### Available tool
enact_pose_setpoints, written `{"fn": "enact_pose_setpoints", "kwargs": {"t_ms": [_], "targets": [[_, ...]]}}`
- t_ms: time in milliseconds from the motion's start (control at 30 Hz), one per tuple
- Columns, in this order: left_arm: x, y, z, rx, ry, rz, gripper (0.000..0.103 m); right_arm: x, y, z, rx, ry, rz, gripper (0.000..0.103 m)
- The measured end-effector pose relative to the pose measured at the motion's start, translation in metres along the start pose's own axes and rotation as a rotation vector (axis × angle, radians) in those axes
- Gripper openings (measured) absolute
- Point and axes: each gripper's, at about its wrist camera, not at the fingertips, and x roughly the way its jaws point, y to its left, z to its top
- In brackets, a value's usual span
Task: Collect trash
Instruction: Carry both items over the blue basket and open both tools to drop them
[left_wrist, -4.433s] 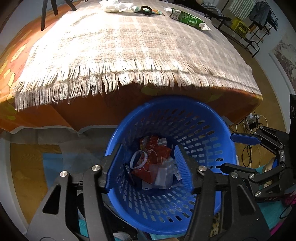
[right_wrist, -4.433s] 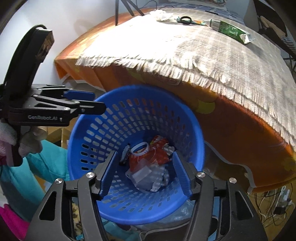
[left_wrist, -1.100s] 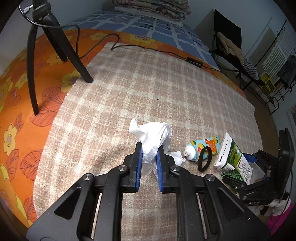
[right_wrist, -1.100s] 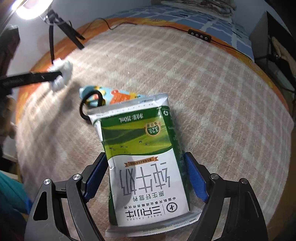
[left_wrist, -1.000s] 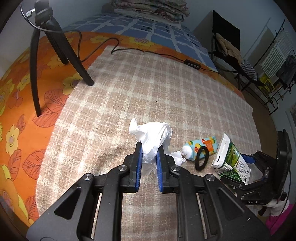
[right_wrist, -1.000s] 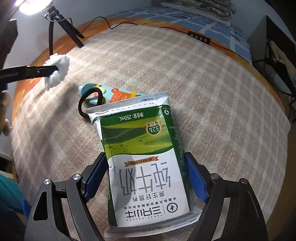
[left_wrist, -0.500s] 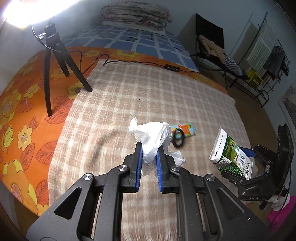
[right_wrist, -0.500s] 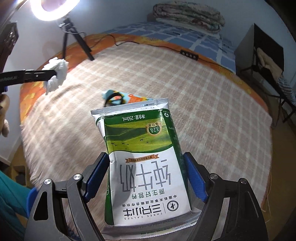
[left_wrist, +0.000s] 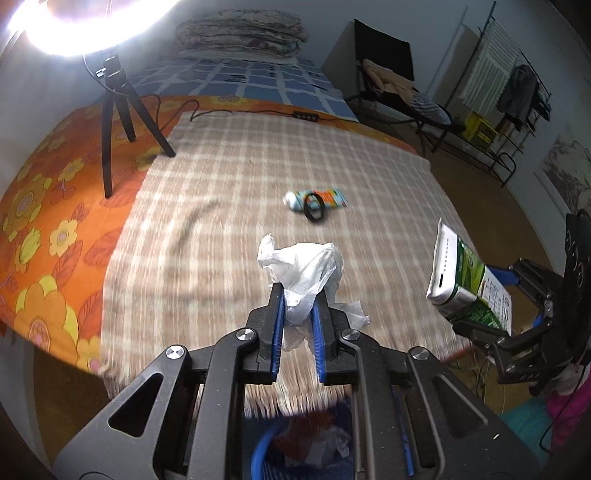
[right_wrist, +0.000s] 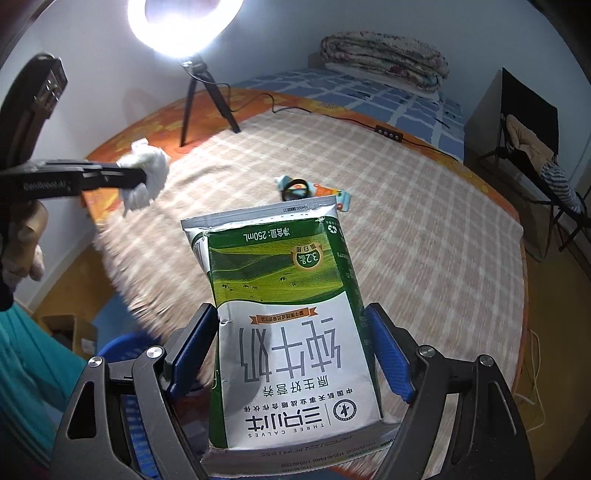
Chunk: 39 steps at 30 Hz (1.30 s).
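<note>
Left gripper (left_wrist: 298, 295) clamping tissue (left_wrist: 303, 266), right gripper (right_wrist: 291, 347) clamping carton (right_wrist: 291, 317)

Glossy milk carton (right_wrist: 291, 314), crumpled paper tissue (left_wrist: 306, 273)

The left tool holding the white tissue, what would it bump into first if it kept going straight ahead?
Probably the checked beige blanket, near the small colourful tube with the black ring on it. The left tool, shut on the crumpled white tissue, points slightly downward there, though depth is hard to judge.
</note>
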Motion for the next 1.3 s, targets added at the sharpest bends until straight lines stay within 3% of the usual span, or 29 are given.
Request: {"fn": "enact_pose_setpoints", "kwargs": {"t_ms": [600,1000,1300], "targets": [[-0.029,-0.015,-0.093,0.038,0.087,-0.052,0.012,-0.041,0.075,-0.065,-0.031,0.014,0.009,0.081],[-0.021,-0.026,-0.138,0.078,0.164,-0.063,0.012,-0.033,0.097,-0.101,-0.025,0.063,0.046,0.081],[-0.018,-0.028,-0.153,0.082,0.195,-0.068,0.012,-0.022,0.110,-0.119,-0.027,0.103,0.070,0.081]]}}
